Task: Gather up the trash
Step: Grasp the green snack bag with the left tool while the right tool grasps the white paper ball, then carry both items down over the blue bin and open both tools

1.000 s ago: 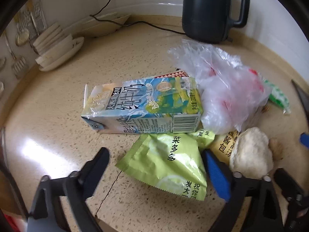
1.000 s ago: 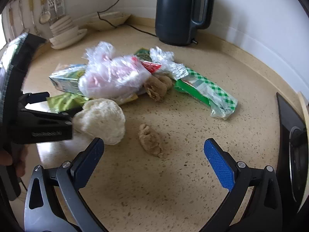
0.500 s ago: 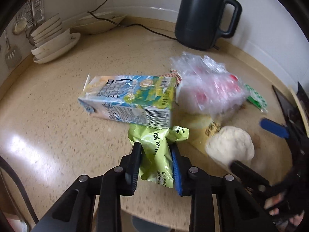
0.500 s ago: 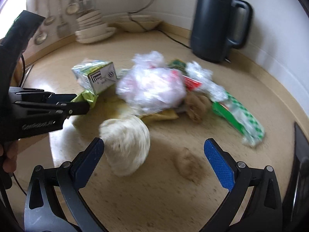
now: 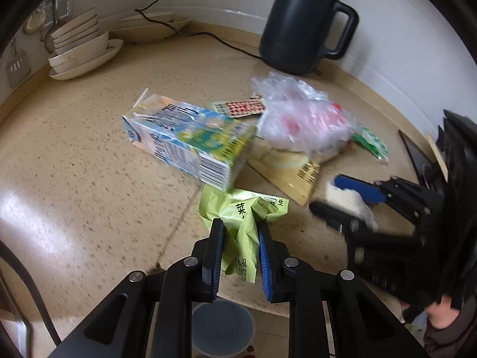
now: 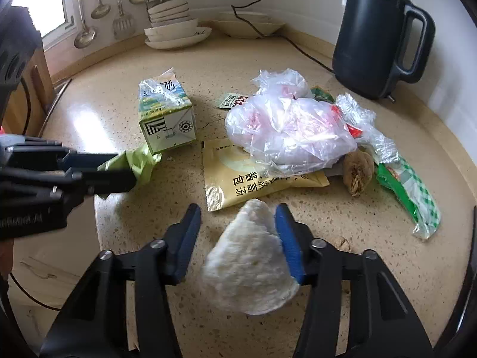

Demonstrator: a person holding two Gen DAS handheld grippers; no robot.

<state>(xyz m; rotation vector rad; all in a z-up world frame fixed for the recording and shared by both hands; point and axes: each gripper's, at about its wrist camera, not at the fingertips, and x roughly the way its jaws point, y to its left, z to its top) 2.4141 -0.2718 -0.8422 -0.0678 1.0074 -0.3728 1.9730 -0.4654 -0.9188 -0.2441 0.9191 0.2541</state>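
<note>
Pinching the green wrapper at the counter's near edge, the left gripper has just closed on it. The right gripper's jaws, also closing, bracket the white wad: one pad touches, the other stands clear. Next, likely, finishing that squeeze and carrying both to the bin below.

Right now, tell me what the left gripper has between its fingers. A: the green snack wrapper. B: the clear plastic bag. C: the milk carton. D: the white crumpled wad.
A: in the left wrist view the left gripper is shut on the crumpled green snack wrapper, while the milk carton lies untouched on the counter behind it.
</note>
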